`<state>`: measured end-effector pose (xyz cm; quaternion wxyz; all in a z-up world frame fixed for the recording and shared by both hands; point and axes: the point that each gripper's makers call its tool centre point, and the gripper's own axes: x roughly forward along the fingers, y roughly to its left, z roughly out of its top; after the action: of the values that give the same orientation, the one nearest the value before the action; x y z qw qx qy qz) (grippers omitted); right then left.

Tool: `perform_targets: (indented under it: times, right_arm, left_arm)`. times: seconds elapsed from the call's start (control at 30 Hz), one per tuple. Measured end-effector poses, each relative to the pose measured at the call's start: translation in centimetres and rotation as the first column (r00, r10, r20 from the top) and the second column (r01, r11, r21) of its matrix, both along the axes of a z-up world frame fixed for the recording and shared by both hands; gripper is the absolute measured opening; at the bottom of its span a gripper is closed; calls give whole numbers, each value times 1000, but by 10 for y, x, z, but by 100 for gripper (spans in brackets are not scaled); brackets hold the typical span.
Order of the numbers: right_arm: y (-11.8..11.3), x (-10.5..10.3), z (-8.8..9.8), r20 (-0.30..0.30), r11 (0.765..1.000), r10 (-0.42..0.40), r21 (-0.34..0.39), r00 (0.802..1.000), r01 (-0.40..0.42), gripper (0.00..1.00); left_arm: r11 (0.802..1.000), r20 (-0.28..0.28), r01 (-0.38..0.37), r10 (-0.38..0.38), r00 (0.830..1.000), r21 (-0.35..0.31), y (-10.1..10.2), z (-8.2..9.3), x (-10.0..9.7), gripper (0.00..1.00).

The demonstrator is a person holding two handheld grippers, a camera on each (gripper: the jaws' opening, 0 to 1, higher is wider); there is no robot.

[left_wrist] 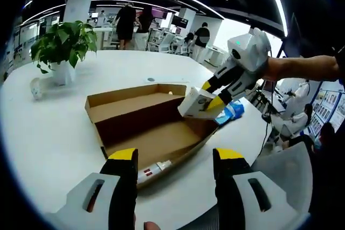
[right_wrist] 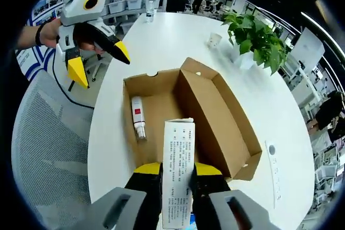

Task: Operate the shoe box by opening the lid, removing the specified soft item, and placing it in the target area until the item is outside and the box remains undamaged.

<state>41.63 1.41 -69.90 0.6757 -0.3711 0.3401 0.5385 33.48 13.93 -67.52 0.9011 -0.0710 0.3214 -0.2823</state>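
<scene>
The brown cardboard shoe box (left_wrist: 145, 125) lies open on the white table, its lid folded back. My right gripper (left_wrist: 211, 94) comes in from the right, shut on a white printed carton (left_wrist: 195, 103) above the box's right end. In the right gripper view the carton (right_wrist: 178, 165) stands clamped in my right gripper (right_wrist: 177, 169) over the box (right_wrist: 215, 111). A white tube with a red label (right_wrist: 138, 117) lies on the box floor; the tube (left_wrist: 153, 171) sits at the near wall. My left gripper (left_wrist: 175, 157) is open before the box; the left gripper (right_wrist: 102, 68) hovers off its far end.
A potted plant (left_wrist: 62, 47) and a small white object (left_wrist: 36, 87) stand at the table's far left. A blue packet (left_wrist: 232, 111) lies beside the box. A mesh chair (right_wrist: 48, 149) stands at the table edge. A white cup (right_wrist: 214, 40) is near the plant (right_wrist: 256, 41). People stand in the background.
</scene>
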Motion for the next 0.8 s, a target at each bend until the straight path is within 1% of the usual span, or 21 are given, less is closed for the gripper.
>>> perform_targets:
  times: [0.1, 0.27, 0.43, 0.7, 0.8]
  right_arm:
    - [-11, 4, 2, 3, 1000, -22, -6, 1000, 22, 16]
    - [-26, 2, 3, 6, 999, -29, -18, 1000, 30, 16]
    - [-46, 2, 1, 4, 998, -67, -19, 998, 67, 16]
    - [-96, -2, -10, -2, 990, -134, -53, 991, 133, 16]
    - [-116, -5, -14, -9, 983, -174, -58, 985, 174, 16]
  left_arm:
    - [1000, 1, 13, -13, 1000, 3, -5, 1, 0, 57]
    - [1000, 6, 29, -29, 1000, 3, -12, 5, 1, 57]
    - [999, 6, 54, -54, 999, 8, -23, 4, 2, 57]
    - [995, 2, 96, -96, 995, 16, -41, 3, 2, 57]
    - [994, 2, 112, -112, 994, 19, -47, 2, 3, 57]
